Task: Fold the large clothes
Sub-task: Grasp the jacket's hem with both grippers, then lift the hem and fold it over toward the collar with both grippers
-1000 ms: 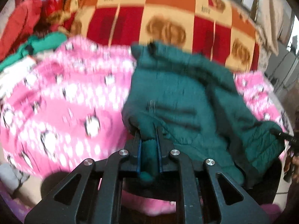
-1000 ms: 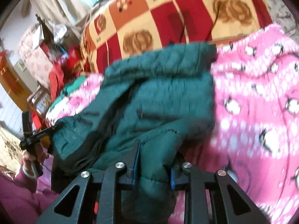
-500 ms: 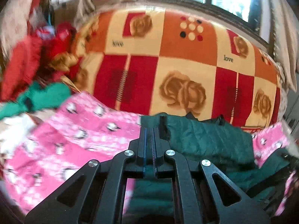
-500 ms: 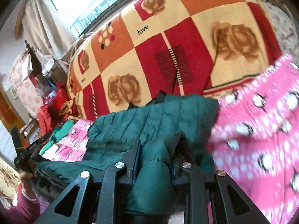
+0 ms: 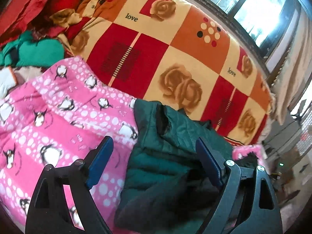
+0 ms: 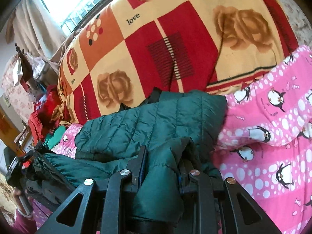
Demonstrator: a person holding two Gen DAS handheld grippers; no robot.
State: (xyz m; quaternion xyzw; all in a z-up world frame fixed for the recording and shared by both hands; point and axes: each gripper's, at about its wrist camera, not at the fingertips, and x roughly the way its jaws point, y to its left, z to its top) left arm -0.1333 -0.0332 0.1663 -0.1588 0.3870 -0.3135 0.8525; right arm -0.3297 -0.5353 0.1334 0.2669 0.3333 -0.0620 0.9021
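Observation:
A dark green quilted jacket (image 5: 169,156) lies bunched on a pink penguin-print blanket (image 5: 58,120). My left gripper (image 5: 154,152) is open, its blue pads on either side of the jacket's near edge, holding nothing. In the right wrist view the jacket (image 6: 152,120) lies folded over on the blanket (image 6: 273,136), and my right gripper (image 6: 161,163) is shut on a thick fold of its fabric. The left gripper (image 6: 15,167) also shows at the far left of that view, held in a hand.
A big red, orange and cream rose-print blanket (image 5: 175,58) rises behind the jacket. Red and green clothes (image 5: 33,46) are piled at the far left. A window (image 5: 259,9) and curtain are at the back right.
Both grippers swung the jacket forward and laid it over itself on the blanket. My left gripper has since opened and let go of the fabric. The right stays shut on it.

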